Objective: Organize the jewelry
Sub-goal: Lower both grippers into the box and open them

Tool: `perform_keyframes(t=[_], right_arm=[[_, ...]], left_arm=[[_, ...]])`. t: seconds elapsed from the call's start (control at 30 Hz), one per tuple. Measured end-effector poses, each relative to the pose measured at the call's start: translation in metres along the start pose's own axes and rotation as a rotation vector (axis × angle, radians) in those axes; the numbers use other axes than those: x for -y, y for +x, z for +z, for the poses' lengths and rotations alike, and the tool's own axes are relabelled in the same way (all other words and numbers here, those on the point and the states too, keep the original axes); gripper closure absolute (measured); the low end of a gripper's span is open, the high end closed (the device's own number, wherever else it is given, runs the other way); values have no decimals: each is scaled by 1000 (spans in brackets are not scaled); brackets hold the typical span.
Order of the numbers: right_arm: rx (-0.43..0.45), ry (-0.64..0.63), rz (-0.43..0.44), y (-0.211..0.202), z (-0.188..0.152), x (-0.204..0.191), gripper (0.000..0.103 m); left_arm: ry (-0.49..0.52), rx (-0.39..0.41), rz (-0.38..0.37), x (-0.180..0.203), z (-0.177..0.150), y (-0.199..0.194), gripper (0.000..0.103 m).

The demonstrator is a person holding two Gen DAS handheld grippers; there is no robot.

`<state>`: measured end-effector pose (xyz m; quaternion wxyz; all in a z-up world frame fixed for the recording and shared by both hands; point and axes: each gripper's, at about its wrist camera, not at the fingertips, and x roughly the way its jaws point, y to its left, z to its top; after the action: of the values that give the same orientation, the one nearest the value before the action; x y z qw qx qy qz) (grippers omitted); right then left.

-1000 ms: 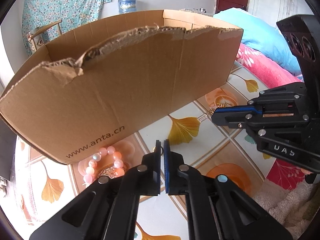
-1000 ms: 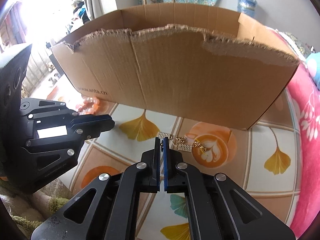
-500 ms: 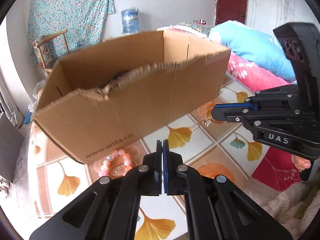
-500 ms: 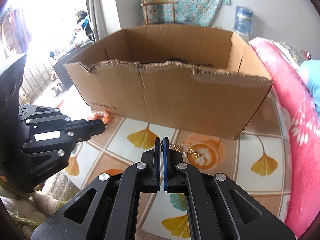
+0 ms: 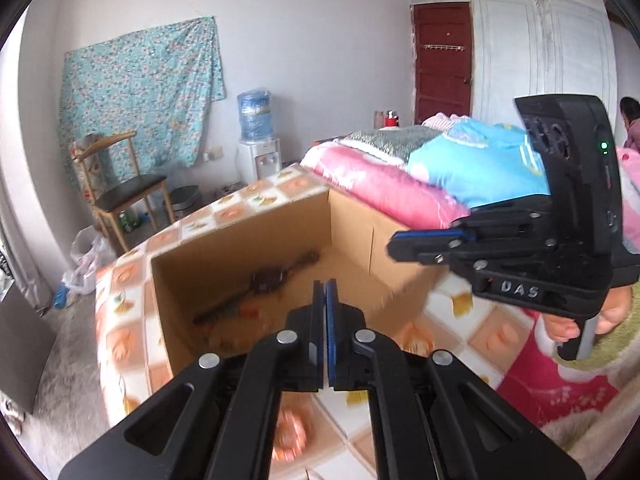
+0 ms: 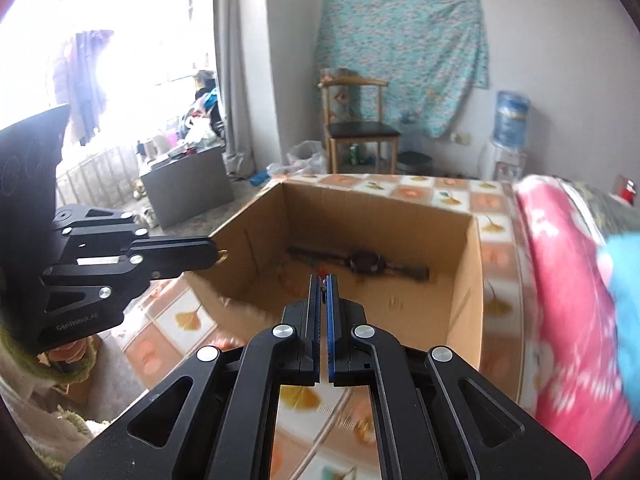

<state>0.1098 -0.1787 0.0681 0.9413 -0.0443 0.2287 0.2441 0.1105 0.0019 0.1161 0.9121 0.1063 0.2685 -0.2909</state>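
Observation:
An open cardboard box (image 5: 256,248) stands on the tiled, leaf-patterned cloth (image 5: 124,320). Inside it lies a dark strap-like piece with a round middle (image 5: 268,280), also seen from the right wrist (image 6: 362,262). My left gripper (image 5: 325,285) is shut, above the box's near wall. Beside it at about the same height, my right gripper (image 6: 323,279) is shut too. Each shows in the other's view: the right gripper (image 5: 394,246) and the left gripper (image 6: 214,254). A small gold bit shows at the left gripper's tip; whether it is held I cannot tell. A blurred pink bead bracelet (image 5: 288,436) lies below.
Pink and blue bedding (image 5: 384,184) is piled right of the box (image 6: 460,300). A wooden chair (image 5: 120,192) and a water dispenser (image 5: 256,148) stand by the far wall. A hand (image 5: 600,316) holds the right gripper. A person (image 5: 632,120) is at the far right.
Both grippers have risen, staying shut. The views, earlier facing the box's torn front wall, now look over it into the box; the jewelry on the cloth has dropped to the bottom edge.

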Motion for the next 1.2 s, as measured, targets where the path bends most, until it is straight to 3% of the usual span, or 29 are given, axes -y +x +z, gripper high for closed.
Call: perform_keyframes(t=[0.1,0.17,0.23,0.33,0.5,0.73,0.9,1.2], right_arm=[[-106,27,85,37,20,23,102],[-209,67,139,66,30,38,102],[-303,112,163,94,36,53,102],[-444,172,204,135,33,68,102],[-579,205,213,173,17,74,102],[-586,216,204,181,19,78,101],[-578,226,203,182,19,82,101],[-541,254,193,164,24,88,101]], left_arm=[[-54,-86,-67,-27,21,42,102],[-122,-186,-137,-47,27,74,102],[-182,-272,-159,-63,30,105,102],[-287,-418,-200,-85,29,152,102],[-412,-536,-263,-99,16,184,102],[-518,-586,-281,-107,1,198,101],[-552,-599,-290,-110,-3,198,84],[-530,-533,-268,-110,5,181,72]])
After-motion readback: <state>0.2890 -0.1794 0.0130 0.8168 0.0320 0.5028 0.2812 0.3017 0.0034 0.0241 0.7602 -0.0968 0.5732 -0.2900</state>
